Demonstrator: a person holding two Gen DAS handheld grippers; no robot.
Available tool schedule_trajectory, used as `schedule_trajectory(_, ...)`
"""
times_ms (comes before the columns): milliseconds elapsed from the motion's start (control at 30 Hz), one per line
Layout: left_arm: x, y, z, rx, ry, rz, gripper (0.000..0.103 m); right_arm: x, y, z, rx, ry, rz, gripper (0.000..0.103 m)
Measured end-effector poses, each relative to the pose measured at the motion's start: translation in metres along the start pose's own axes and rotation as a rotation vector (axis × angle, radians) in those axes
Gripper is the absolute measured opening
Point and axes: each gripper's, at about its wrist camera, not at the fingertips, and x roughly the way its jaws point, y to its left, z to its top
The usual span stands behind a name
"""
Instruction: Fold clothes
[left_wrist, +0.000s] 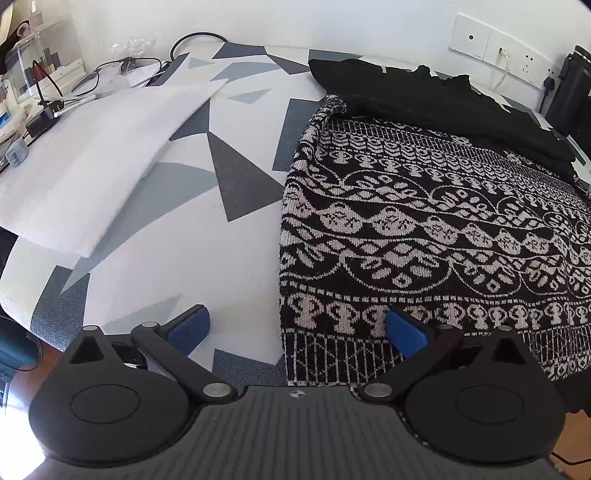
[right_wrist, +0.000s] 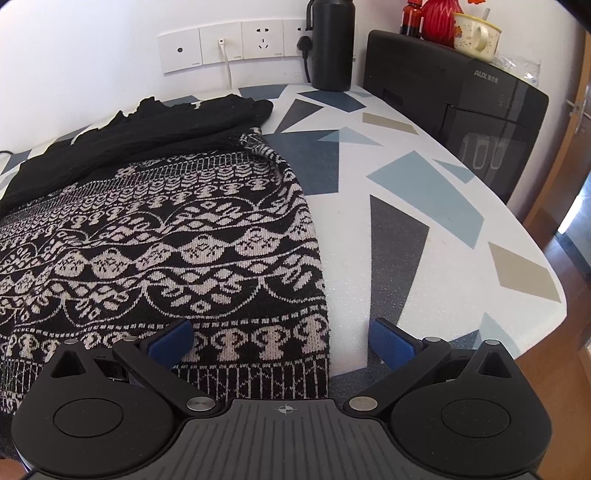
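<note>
**Both claws spread over the near hem, nothing gripped**

The patterned sweater (left_wrist: 424, 236) lies flat on the bench (left_wrist: 243, 122), with a black garment (left_wrist: 424, 99) resting on its far end. The left claw (left_wrist: 297, 328) stands wide apart, straddling the sweater's near left corner, holding nothing. The right claw (right_wrist: 280, 341) is equally wide, empty, over the near right corner, one finger above the knit and one above bare bench.

Risks, as judged:
- The knit is thick and loose. A shallow pinch may catch one layer only, so the fold drags unevenly.
- Lifting the hem toward the far end could bunch or shove the black garment.
- The white sheet (left_wrist: 99, 158) lies well apart to the left, so snagging looks unlikely.
</note>
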Motion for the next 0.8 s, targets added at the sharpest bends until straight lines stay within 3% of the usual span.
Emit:
schedule_trajectory(100, -0.001, 0.002, -0.002, 0.017, 0.0, -0.013, 0.103, -0.001, 0.0, -0.004, -0.007, -0.021, 0.002, 0.102)
schedule_trajectory(533, -0.016, 0.012, -0.02, 0.098, 0.038, -0.086, 0.103, -0.016, -0.016, -0.011, -0.055, 0.032, 0.057, 0.102)
schedule_trajectory(667, -0.019, 0.008, -0.026, 0.133, 0.024, -0.095, 0.102, -0.024, -0.023, -0.023, -0.112, 0.002, 0.068, 0.093)
schedule_trajectory(800, -0.018, -0.001, -0.021, 0.152, 0.003, -0.101, 0.091, -0.028, -0.022, -0.022, -0.127, -0.003, 0.085, 0.081)
